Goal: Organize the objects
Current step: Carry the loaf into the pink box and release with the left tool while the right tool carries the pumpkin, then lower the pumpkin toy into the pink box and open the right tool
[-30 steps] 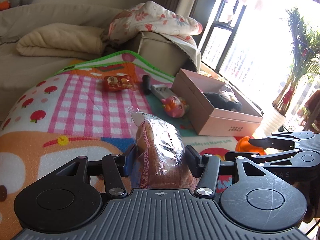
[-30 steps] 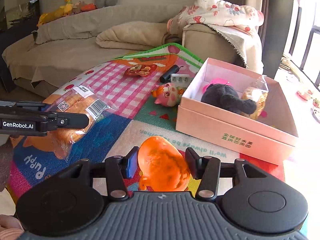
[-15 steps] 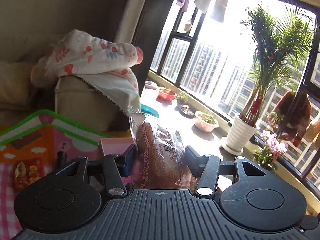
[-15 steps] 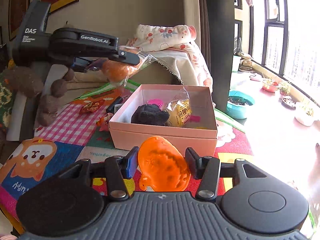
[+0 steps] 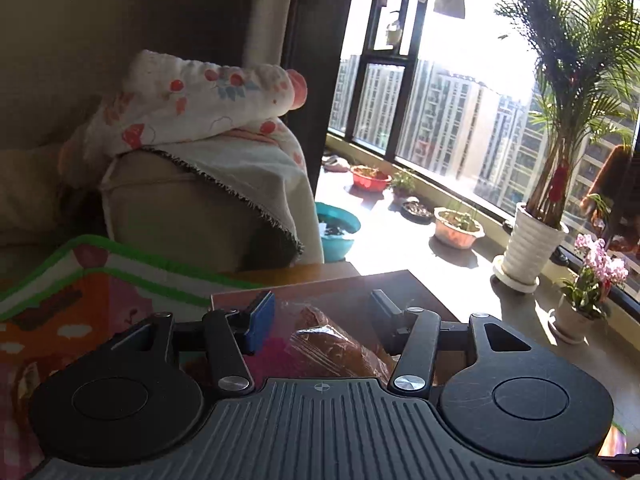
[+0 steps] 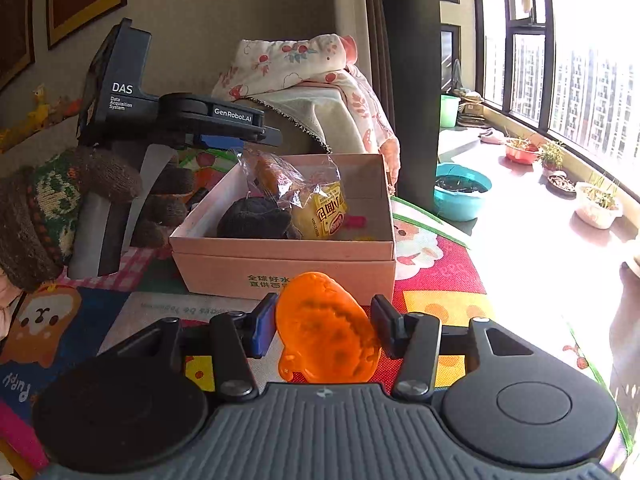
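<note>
We see the right gripper (image 6: 324, 326) clenched on an orange plastic toy (image 6: 326, 330), both pads pressed to its sides, held just in front of the pink box (image 6: 280, 256) on the play mat (image 6: 436, 276). The box front carries green Chinese print, only partly readable behind the toy. Inside the box sit a dark plush toy (image 6: 254, 218), a yellow snack packet (image 6: 324, 212) with red Chinese characters, and something pink at the back right. The left gripper (image 6: 240, 136) reaches over the box's left rear corner; its body reads "DAS Data Acquisition System" and its arm "GenRobot.AI". A hand (image 6: 100, 184) in a brown knit glove holds its handle. The bread bag (image 6: 276, 178), clear plastic over brown bread, hangs under that gripper's fingers and dips into the box, leaning on the snack packet. In the left wrist view the left gripper (image 5: 322, 320) has the bread bag (image 5: 336, 346) low between its fingers; the wrap's far edge reaches toward the right finger, but there is a gap at the blue left pad, so we cannot tell if the bag is gripped or let go. The mat shows "Puppy" near the left edge, upside down, and a white strip of small upside-down text we cannot read. Behind the box stands a sofa arm (image 6: 320, 120) draped with a floral blanket (image 6: 296, 64).
</note>
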